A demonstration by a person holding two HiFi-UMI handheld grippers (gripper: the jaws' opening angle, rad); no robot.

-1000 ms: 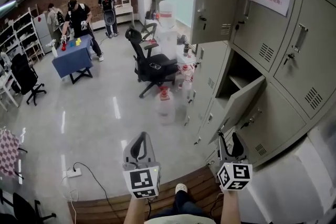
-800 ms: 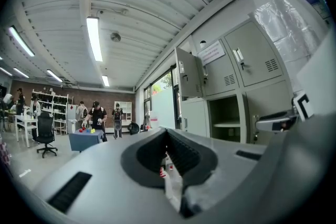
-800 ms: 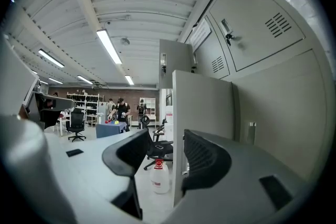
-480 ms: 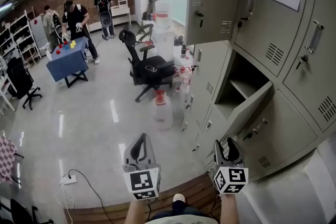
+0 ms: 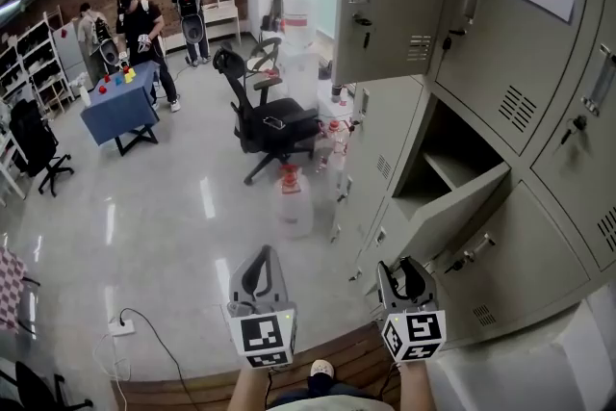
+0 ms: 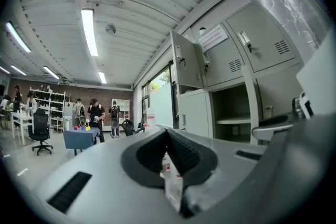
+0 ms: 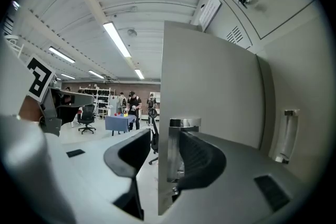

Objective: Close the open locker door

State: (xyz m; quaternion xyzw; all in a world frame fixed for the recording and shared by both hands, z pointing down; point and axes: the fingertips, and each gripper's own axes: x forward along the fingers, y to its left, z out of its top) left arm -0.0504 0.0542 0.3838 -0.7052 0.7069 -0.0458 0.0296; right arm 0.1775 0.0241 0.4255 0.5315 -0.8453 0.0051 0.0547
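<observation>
A grey bank of lockers fills the right of the head view. One lower locker door [image 5: 450, 205] stands swung out over its dark compartment [image 5: 452, 149]. My right gripper [image 5: 402, 276] is at that door's free edge. In the right gripper view the door [image 7: 210, 86] runs between the right gripper's [image 7: 160, 139] jaws, which are closing. The right pad [image 7: 202, 157] lies against the door's metal lip and the left pad [image 7: 128, 152] stands off it. My left gripper [image 5: 260, 267] hangs over the floor, apart from the lockers, and in its own view the left gripper [image 6: 168, 139] is shut on nothing.
A second, upper locker door [image 5: 395, 0] also hangs open. A black office chair [image 5: 269, 115] and a large water bottle [image 5: 294, 202] stand on the floor ahead. People stand round a blue table [image 5: 120, 106] at the far left. A power strip [image 5: 115, 327] lies by the wooden platform [image 5: 337, 351].
The right gripper has moved left and forward until the door's edge sits between its jaws. The view has drawn closer to the lockers. The left gripper has barely moved.
</observation>
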